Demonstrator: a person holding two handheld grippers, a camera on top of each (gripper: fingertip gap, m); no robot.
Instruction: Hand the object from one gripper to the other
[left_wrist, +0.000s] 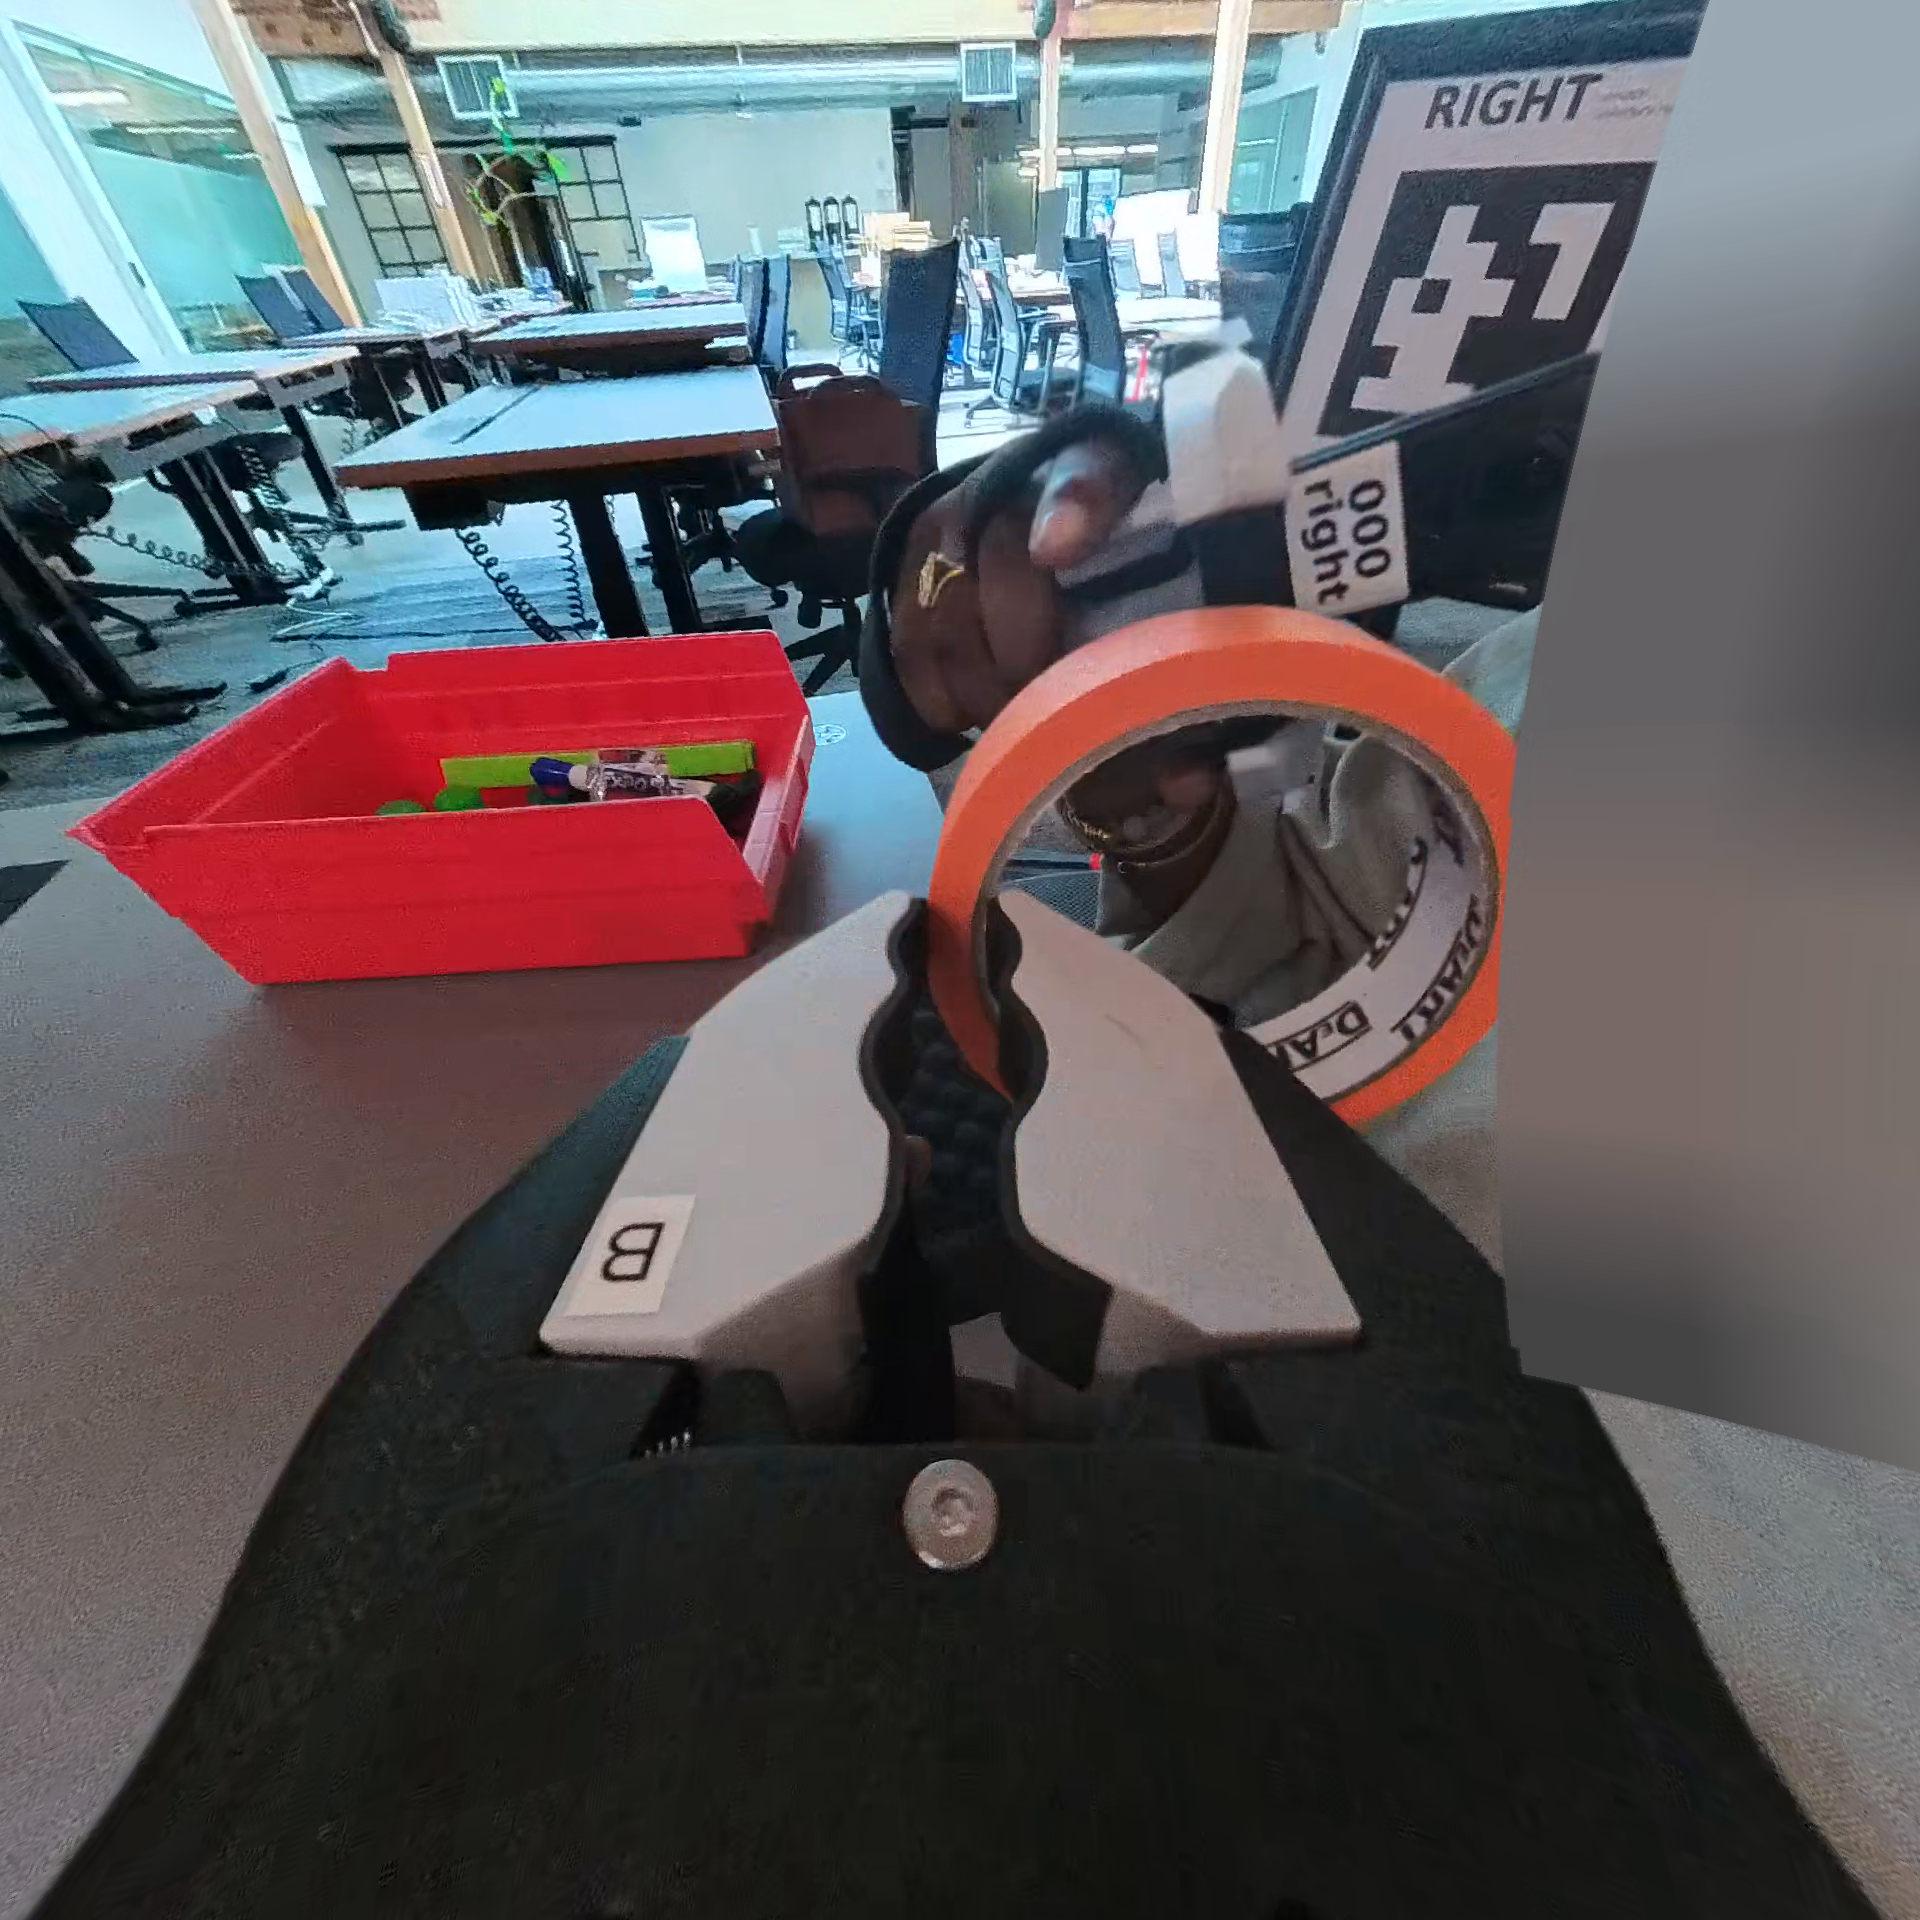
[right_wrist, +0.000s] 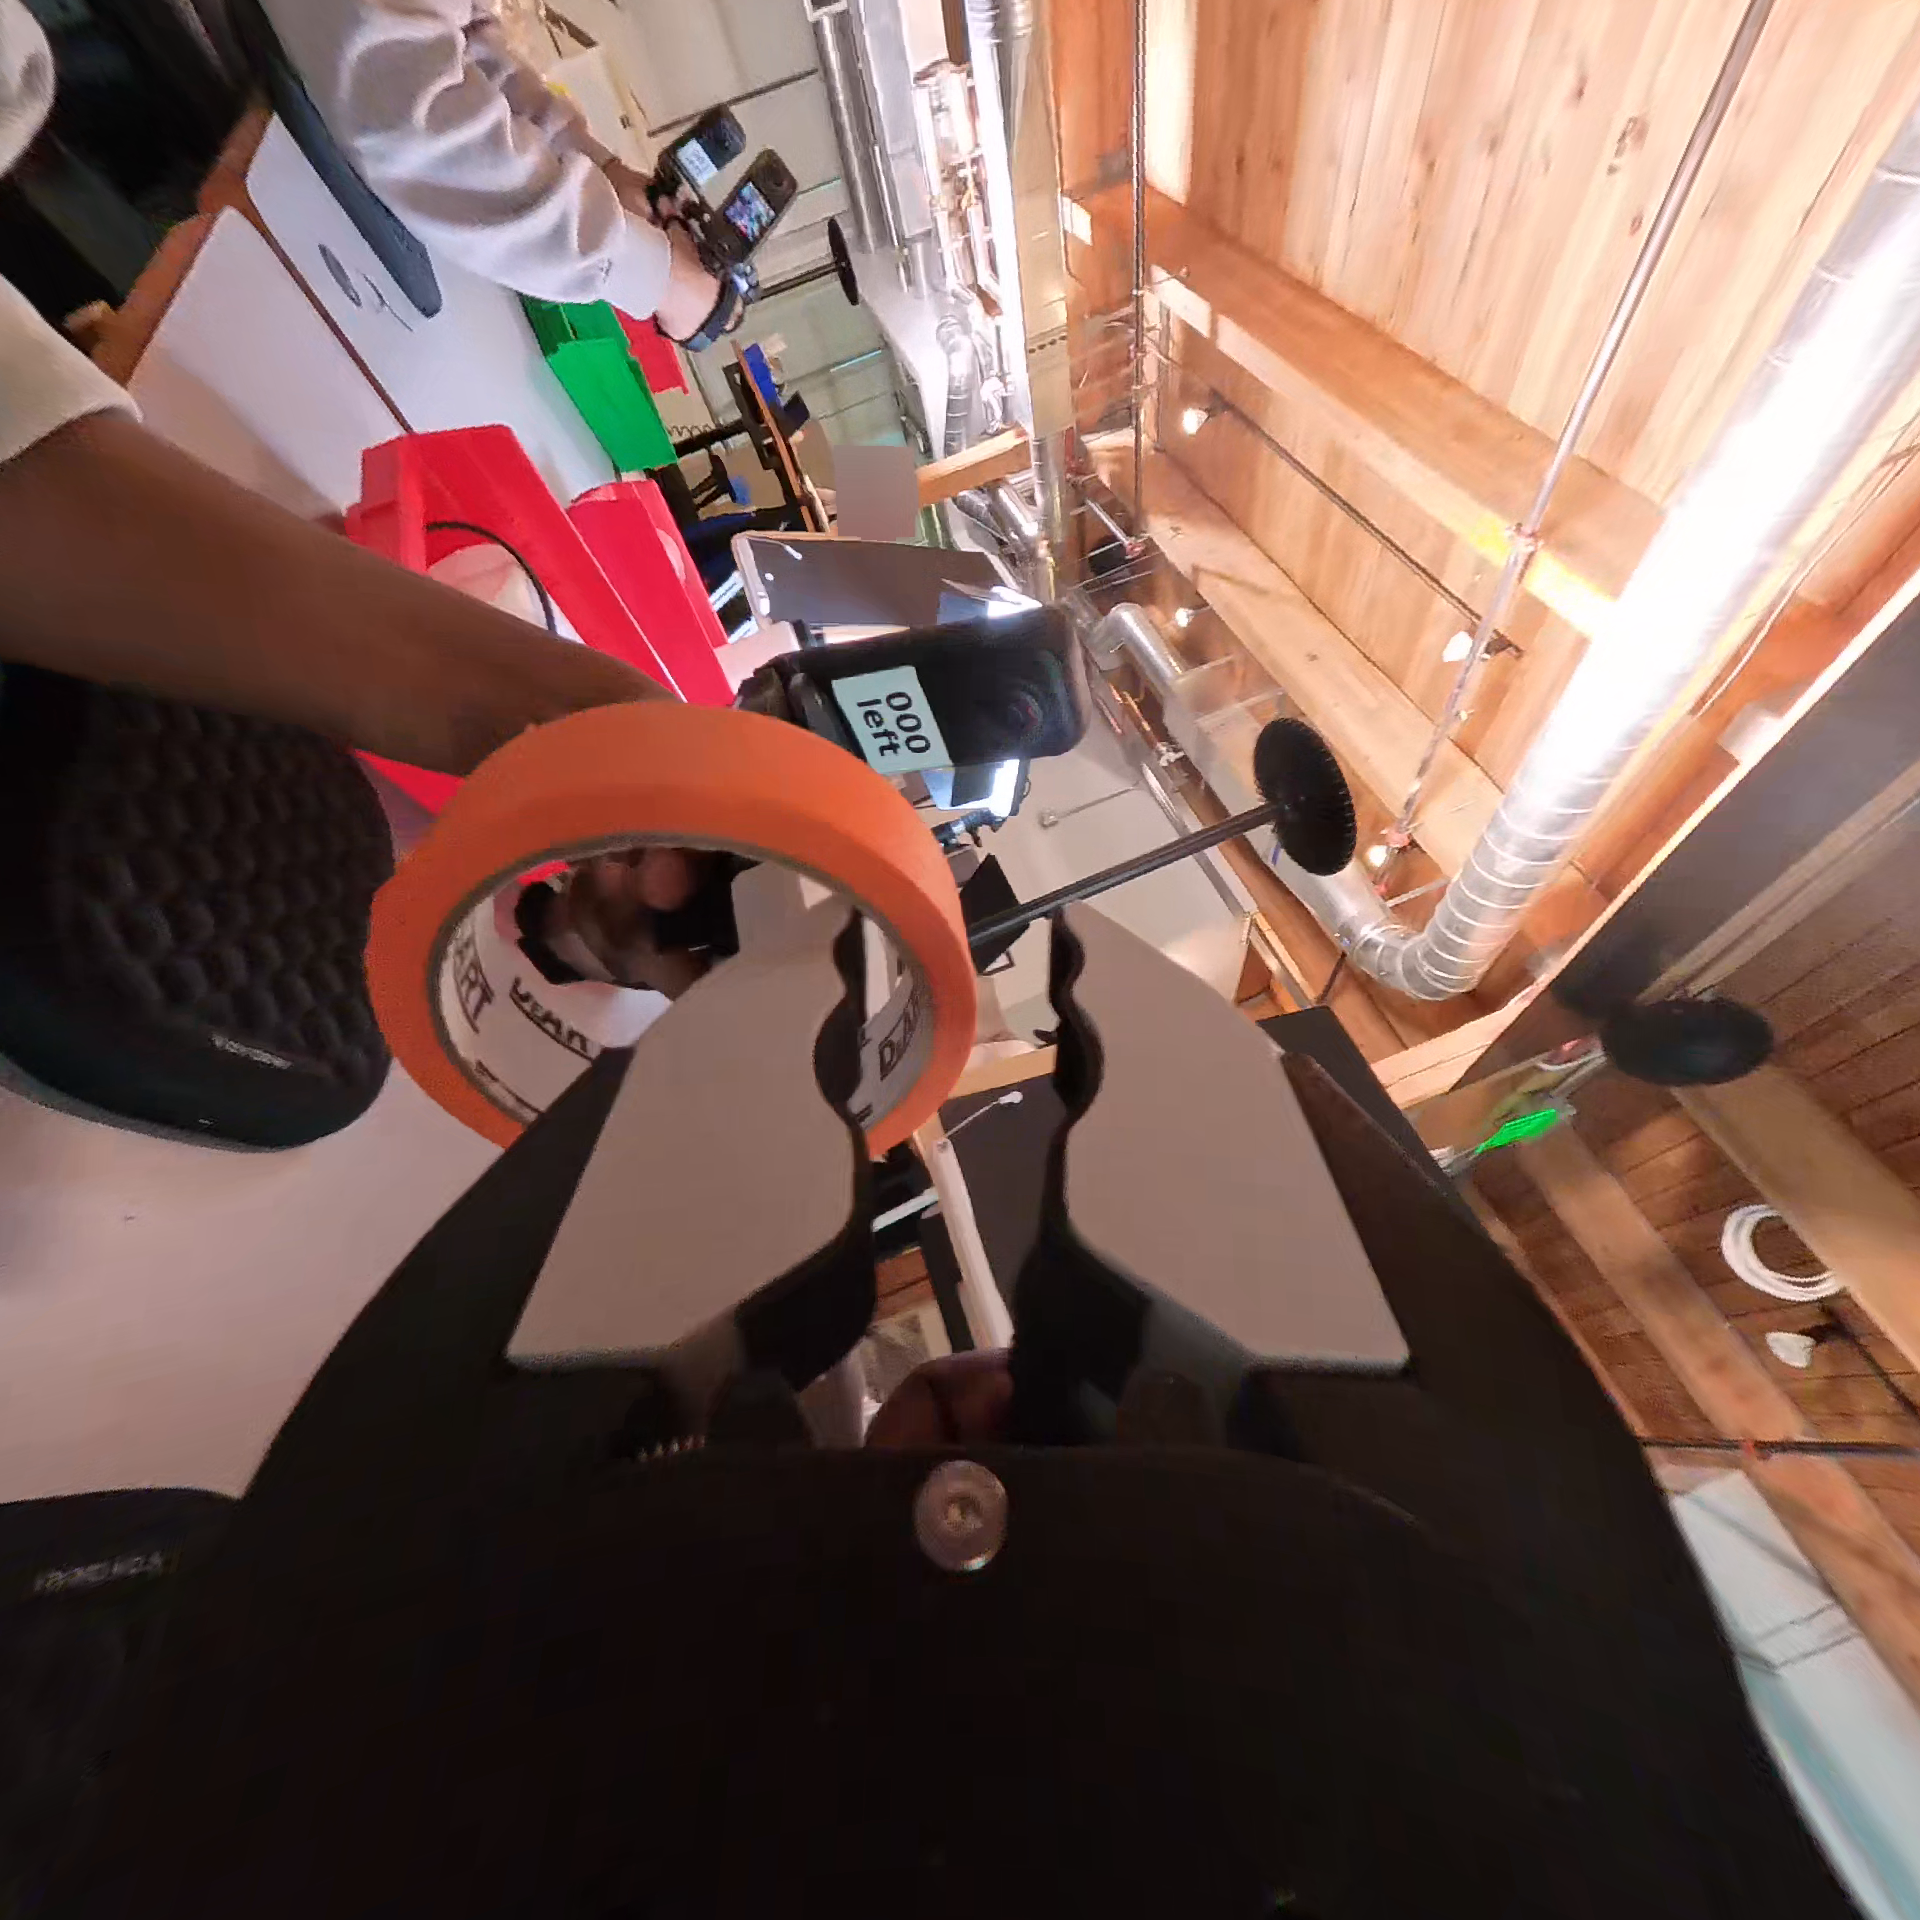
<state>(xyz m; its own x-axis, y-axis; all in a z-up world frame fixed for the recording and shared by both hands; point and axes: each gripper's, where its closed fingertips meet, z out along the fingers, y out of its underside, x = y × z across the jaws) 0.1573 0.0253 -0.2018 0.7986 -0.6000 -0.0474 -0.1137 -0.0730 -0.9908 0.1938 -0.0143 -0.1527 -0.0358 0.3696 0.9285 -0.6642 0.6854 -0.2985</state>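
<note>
**One tape roll, two grippers**

The left gripper (left_wrist: 961, 940) clamps the single orange tape roll (left_wrist: 1226, 665) above the desk (left_wrist: 312, 1091). Only the left wrist view shows the one red bin (left_wrist: 436, 883). Only the right wrist view shows the right gripper (right_wrist: 951, 956) parted, one finger through the roll's hole.

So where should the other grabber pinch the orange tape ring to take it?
Pinch the wall of the orange tape roll, one finger through the hole and one outside, on a stretch away from the left gripper, which already clamps the wall that way. In the right wrist view the right gripper is open, with one finger in front of the hole, so probably slide onto the nearest wall from there.
</note>
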